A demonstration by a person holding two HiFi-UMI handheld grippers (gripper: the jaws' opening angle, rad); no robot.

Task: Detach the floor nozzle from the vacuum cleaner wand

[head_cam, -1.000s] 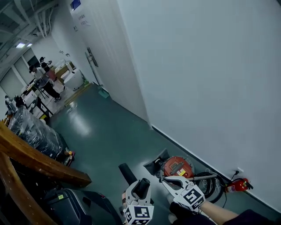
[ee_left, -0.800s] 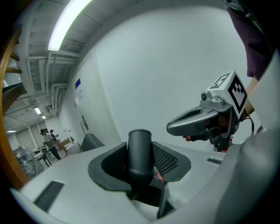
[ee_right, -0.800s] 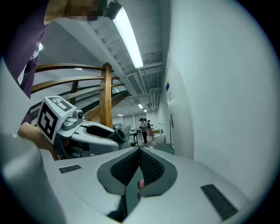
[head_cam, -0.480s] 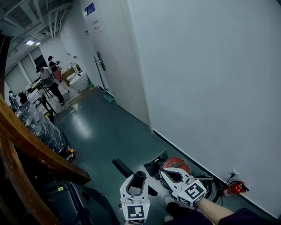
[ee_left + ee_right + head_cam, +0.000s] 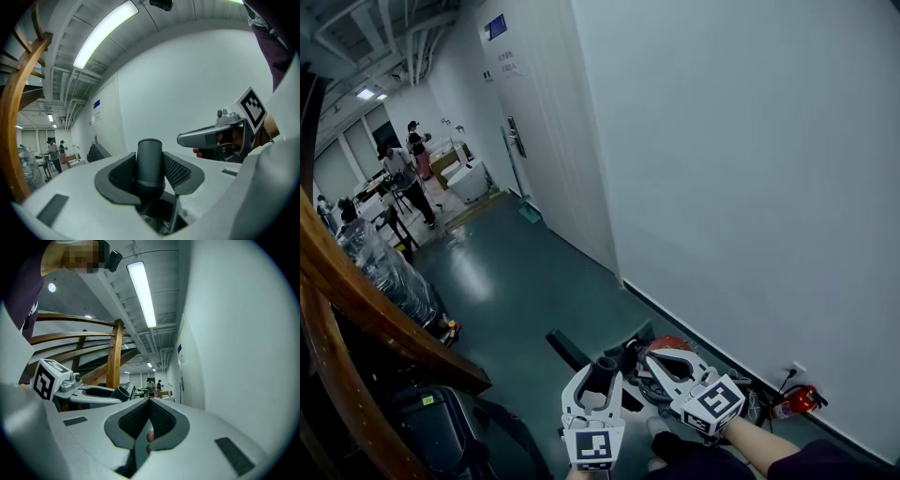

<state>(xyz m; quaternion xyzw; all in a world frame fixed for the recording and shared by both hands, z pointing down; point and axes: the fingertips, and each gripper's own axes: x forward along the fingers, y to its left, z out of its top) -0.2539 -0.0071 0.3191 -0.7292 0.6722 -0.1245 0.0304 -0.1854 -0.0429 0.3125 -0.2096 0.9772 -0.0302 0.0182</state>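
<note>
Both are lifted higher now: the left gripper holds the wand in wide jaws, the right gripper has just shut its jaws on nothing, so the nozzle seems off.

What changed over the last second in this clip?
Both grippers rose. The left gripper lifted the wand tube that its fingers clamp, and the right gripper, shut on nothing, now overlaps the red vacuum cleaner. The vacuum cleaner and fire extinguisher stayed put.

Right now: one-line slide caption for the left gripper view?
The left gripper clamps the dark wand in its jaws, the right gripper shut alongside, white wall behind.
</note>
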